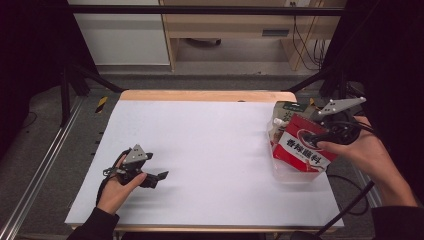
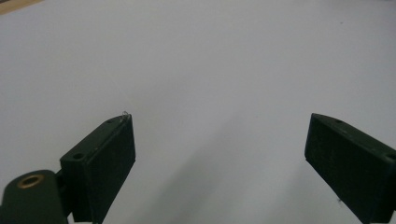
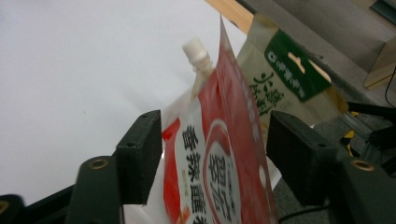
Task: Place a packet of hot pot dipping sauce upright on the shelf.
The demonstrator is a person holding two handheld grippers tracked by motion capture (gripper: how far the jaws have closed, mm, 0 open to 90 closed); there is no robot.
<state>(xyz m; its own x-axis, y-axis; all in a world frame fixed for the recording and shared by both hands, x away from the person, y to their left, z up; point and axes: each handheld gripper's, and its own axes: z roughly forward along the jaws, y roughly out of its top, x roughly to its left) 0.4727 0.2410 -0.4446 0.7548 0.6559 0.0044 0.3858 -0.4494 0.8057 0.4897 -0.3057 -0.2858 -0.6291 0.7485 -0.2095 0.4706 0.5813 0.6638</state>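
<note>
High view: two hand-held grippers over a white table (image 1: 200,150).
Near left, the left gripper (image 1: 159,176) rests released, jaws apart. Farther right, the right gripper (image 3: 215,140) straddles a red pouch (image 1: 303,147) unclenched, beige packet (image 1: 285,111) behind, in a clear bin (image 1: 295,175).

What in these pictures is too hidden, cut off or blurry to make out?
- Red sauce pouch, high view: its right end is covered by the right gripper and hand.
- Same pouch, right gripper view: its bottom is cut off by the frame edge.
- Beige packet with green label: mostly behind the pouch, print blurred.
- Clear container, high view: its contents lower down are hidden by the pouch.
</note>
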